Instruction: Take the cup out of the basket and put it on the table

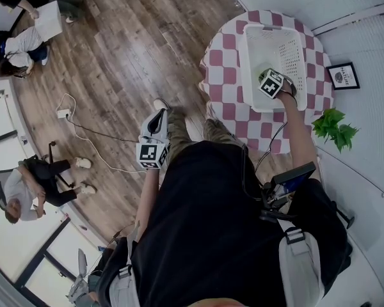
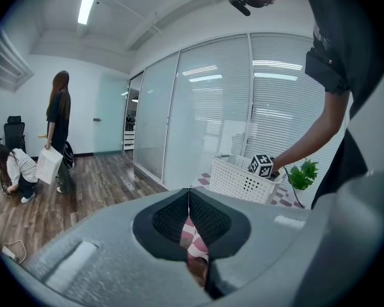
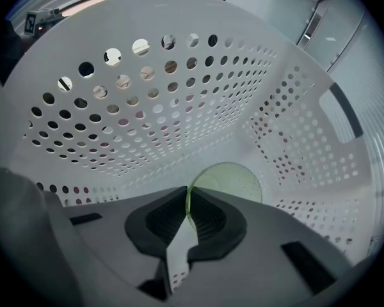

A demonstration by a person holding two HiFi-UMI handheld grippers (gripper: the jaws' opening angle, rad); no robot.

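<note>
A pale green translucent cup sits on the floor of the white perforated basket. My right gripper points steeply down into the basket, and its jaws are shut on the cup's thin rim. From the head view, the basket stands on the checkered table. There the right gripper reaches inside, and a bit of the green cup shows beside its marker cube. My left gripper hangs off the table at my left, shut and with nothing in it.
A potted green plant and a small framed sign stand right of the table. Wood floor lies to the left, with a white cable and plug. People stand and sit at the far left.
</note>
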